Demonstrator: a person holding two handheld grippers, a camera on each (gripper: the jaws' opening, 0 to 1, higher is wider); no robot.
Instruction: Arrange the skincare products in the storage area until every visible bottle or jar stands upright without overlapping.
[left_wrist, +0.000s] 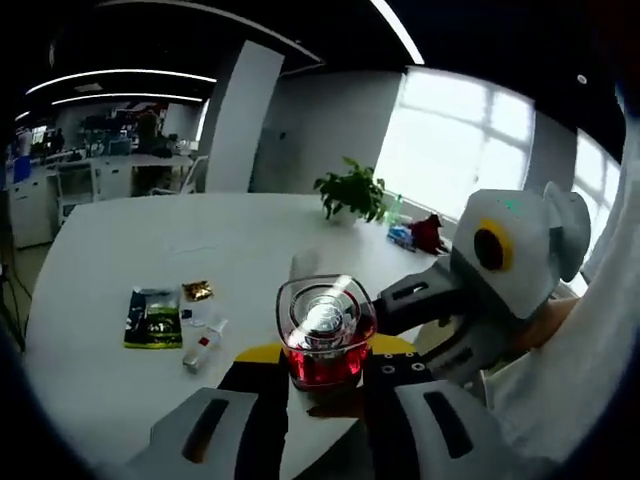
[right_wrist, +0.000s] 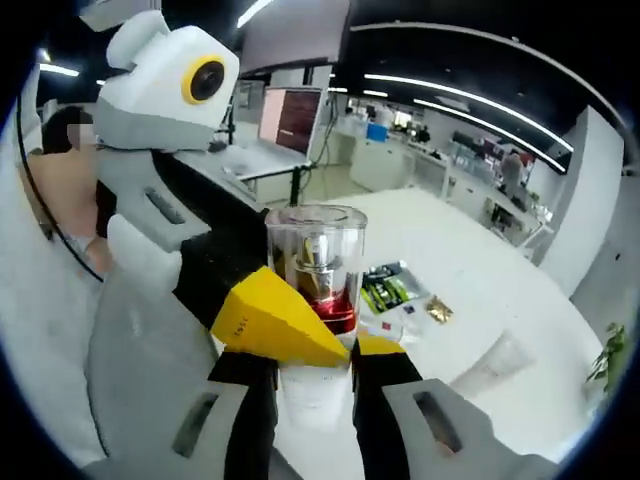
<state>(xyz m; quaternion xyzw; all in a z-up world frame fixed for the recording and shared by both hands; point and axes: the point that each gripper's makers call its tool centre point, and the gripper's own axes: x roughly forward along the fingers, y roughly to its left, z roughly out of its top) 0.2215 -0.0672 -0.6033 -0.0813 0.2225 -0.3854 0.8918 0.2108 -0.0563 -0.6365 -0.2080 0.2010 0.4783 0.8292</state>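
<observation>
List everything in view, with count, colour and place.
bottle: one, clear with red liquid, held between both grippers above the table edge.
table: one, white, round.
sachet pack: one, green and black, flat on the table.
gold sachet: one, beside the pack.
small tube: one, white, lying down.
white tube: one, lying further out on the table.
potted plant: one, green, far table edge.
left gripper: grey, yellow pads, closed on the bottle.
right gripper: grey, closed on the bottle.
</observation>
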